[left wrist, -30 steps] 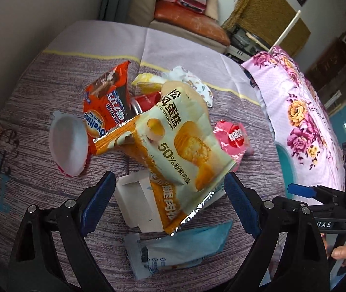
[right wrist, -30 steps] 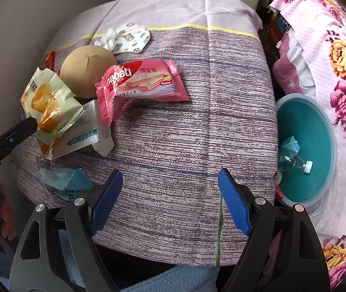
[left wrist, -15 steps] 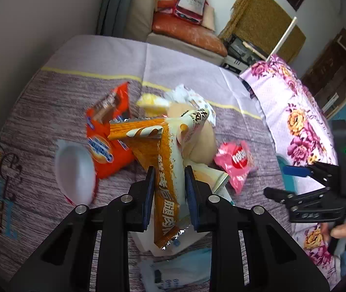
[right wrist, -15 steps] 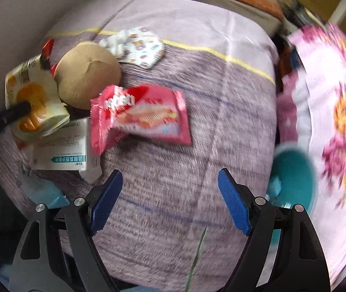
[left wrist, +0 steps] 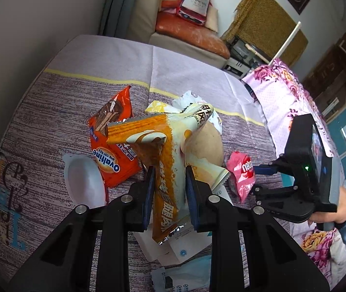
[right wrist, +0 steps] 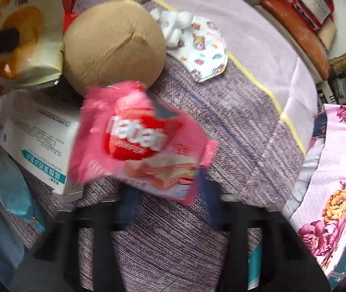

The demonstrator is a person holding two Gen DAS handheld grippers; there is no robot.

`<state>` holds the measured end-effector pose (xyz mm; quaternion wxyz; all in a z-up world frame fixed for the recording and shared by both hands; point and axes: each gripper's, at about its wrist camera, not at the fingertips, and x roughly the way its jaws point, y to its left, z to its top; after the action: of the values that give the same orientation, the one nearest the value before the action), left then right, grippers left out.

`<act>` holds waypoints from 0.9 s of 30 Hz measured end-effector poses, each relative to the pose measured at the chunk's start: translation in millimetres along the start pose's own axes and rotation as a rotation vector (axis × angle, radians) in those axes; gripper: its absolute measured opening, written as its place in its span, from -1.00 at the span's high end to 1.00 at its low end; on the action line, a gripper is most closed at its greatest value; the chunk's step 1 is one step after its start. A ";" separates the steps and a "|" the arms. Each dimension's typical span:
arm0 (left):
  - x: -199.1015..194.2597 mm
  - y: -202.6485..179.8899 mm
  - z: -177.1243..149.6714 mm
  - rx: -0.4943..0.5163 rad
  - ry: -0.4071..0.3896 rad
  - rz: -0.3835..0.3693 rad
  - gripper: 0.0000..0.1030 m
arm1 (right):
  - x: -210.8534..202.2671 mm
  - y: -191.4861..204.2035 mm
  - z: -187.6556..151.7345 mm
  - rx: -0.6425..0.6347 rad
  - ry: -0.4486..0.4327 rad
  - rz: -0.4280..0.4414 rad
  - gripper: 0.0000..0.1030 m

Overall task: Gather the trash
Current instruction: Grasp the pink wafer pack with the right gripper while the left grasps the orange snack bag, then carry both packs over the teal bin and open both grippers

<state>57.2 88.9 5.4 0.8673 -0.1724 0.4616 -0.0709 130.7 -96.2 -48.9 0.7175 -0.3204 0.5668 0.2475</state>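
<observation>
Most of the collecting is still ahead, judging by the litter spread over the table [left wrist: 51, 102]. An orange Ovaltine wrapper [left wrist: 110, 146] and a white plastic lid [left wrist: 85, 182] lie on the left. A round brown bun-like lump [right wrist: 114, 46] sits mid-table, with a printed face mask [right wrist: 202, 51] far beyond it. A white medicine box [right wrist: 39, 143] and a pale blue packet [left wrist: 182, 275] lie at the near edge. No bin shows in either view.

The left gripper [left wrist: 169, 192] has its fingers clenched on a yellow-orange cake wrapper [left wrist: 165, 160], which hangs crumpled between them, seemingly raised off the pile.

The right gripper [right wrist: 165, 199] is closing its fingers around the near edge of the pink Nabati wafer packet [right wrist: 139, 146], just right of the medicine box. Motion blur hides whether the pads press yet.
</observation>
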 end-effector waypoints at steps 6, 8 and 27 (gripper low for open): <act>-8.9 -13.5 0.4 0.033 -0.023 0.004 0.52 | -23.8 -15.0 -12.1 0.129 -0.076 0.032 0.82; -12.6 -19.2 -0.1 0.047 -0.032 0.001 0.52 | -35.3 -23.2 -22.4 0.196 -0.100 0.048 0.83; -21.4 -99.5 -13.4 0.181 -0.039 -0.045 0.72 | -84.4 -69.2 -121.6 0.472 -0.217 0.109 0.83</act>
<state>37.7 -0.8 51.4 0.8864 -0.1051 0.4322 -0.1284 80.9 -232.0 27.0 0.8144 -0.0847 0.5452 0.1797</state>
